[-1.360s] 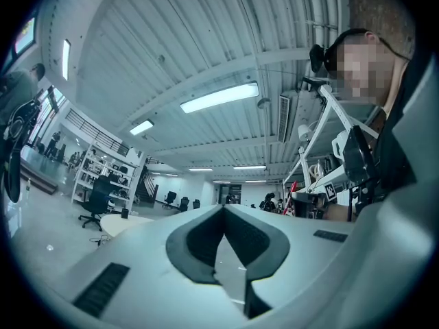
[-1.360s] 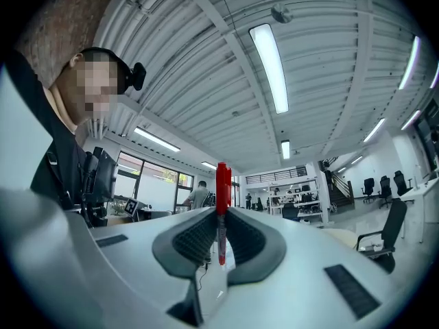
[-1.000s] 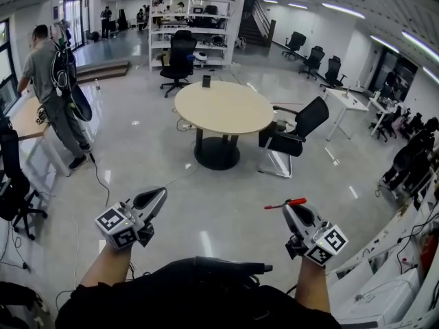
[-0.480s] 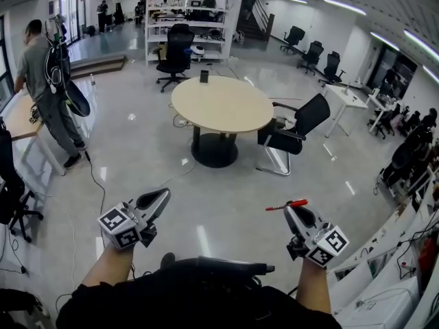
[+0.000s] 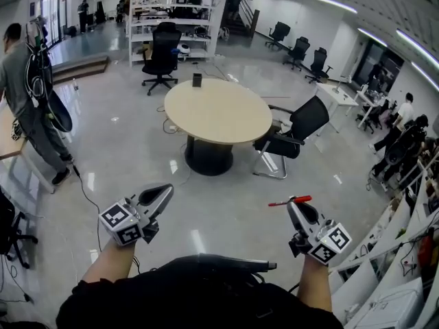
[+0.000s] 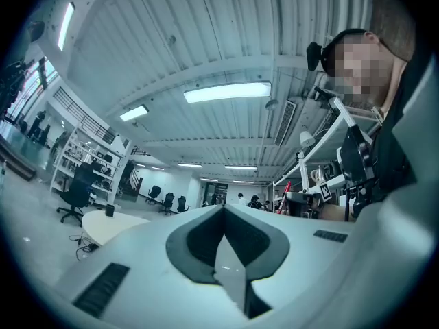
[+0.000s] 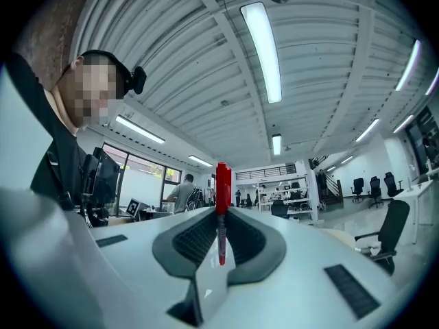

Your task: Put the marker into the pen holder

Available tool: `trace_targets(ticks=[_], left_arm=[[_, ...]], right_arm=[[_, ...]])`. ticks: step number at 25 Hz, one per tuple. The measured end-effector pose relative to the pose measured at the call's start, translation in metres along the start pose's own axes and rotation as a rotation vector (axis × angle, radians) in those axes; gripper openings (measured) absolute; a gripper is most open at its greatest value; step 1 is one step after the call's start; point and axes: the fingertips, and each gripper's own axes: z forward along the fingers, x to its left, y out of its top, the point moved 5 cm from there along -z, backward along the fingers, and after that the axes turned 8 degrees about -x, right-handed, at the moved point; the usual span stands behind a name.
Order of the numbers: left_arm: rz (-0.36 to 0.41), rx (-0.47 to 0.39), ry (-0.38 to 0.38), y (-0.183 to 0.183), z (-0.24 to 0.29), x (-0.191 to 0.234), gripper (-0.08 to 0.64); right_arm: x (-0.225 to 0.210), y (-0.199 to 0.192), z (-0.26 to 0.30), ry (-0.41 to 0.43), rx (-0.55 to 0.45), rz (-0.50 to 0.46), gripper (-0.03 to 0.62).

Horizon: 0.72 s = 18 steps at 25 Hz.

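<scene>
A red marker (image 5: 289,201) lies crosswise in my right gripper (image 5: 295,204), which is shut on it, held low at the right of the head view. The right gripper view shows the marker (image 7: 222,184) standing upright between the jaws of the right gripper (image 7: 221,233). My left gripper (image 5: 163,193) is low at the left, its jaws closed together with nothing in them; in its own view the left gripper (image 6: 223,218) also shows nothing held. A small dark pen holder (image 5: 197,80) stands at the far edge of a round beige table (image 5: 218,112), several steps ahead of both grippers.
A black office chair (image 5: 296,130) stands at the table's right side, another chair (image 5: 161,52) behind it near white shelves (image 5: 171,19). A person (image 5: 27,101) with a backpack stands at the left by a desk. White desks (image 5: 384,286) line the right. Glossy floor lies between me and the table.
The table has come a little nearer and lower in the head view, and the person at the left has slid toward the edge. Both grippers keep their pose and the marker stays held.
</scene>
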Motion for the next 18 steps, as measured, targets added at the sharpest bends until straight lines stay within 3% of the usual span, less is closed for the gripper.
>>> trace_targets(ticks=[6, 12, 18], left_arm=[[-0.016, 0.019, -0.020, 0.013, -0.009, 0.087, -0.009], [-0.030, 0.016, -0.005, 0.014, -0.012, 0.142, -0.009], [-0.034, 0.031, 0.040, -0.001, 0.002, 0.179, -0.009]], right_arm=[[-0.001, -0.025, 0.077, -0.038, 0.003, 0.003, 0.046], [-0.014, -0.047, 0.129, -0.034, 0.023, 0.022, 0.044], [-0.053, -0.068, 0.164, -0.006, 0.025, 0.047, 0.046]])
